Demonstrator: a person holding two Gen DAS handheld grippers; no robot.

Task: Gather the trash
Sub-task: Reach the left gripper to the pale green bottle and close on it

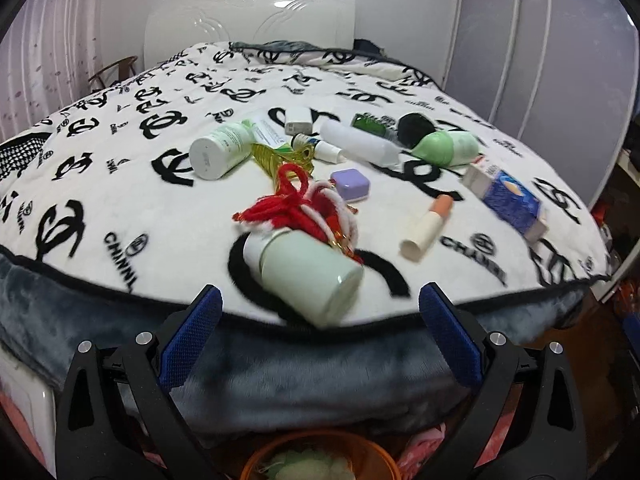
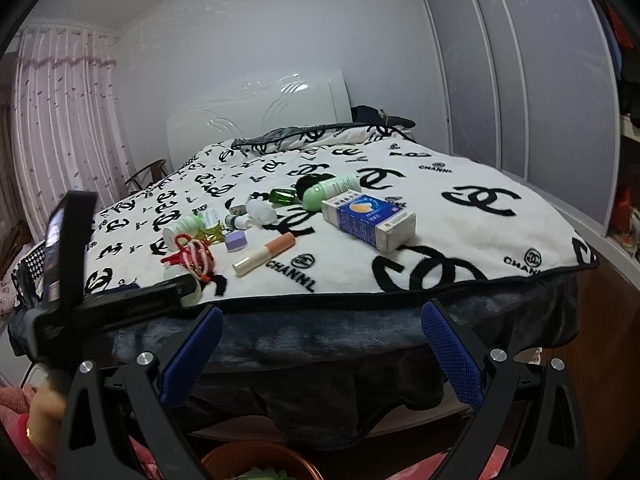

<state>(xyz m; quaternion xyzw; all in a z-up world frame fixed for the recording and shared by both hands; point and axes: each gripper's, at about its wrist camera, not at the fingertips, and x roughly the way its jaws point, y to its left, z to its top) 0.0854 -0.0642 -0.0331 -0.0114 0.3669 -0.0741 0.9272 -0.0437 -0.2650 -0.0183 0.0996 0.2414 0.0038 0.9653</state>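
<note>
Trash lies scattered on a bed with a white blanket printed with black logos [image 1: 120,200]. Nearest my open left gripper [image 1: 320,308] lies a pale green bottle [image 1: 308,268] on its side, with red and white yarn [image 1: 304,208] behind it. Farther back lie a lipstick tube [image 1: 428,228], a blue and white box [image 1: 508,200], a purple case [image 1: 350,184], a white bottle [image 1: 220,152] and a green bottle [image 1: 444,148]. My right gripper [image 2: 320,332] is open and empty below the bed's edge; the box [image 2: 368,216] and the lipstick [image 2: 264,254] lie beyond it. The left gripper's body [image 2: 100,300] shows at left.
An orange bin [image 1: 320,456] with something pale inside sits below the grippers, also in the right wrist view [image 2: 256,464]. A white headboard [image 1: 248,24] stands at the far end. Sliding wardrobe doors [image 2: 520,100] are at right, pink curtains [image 2: 60,120] at left.
</note>
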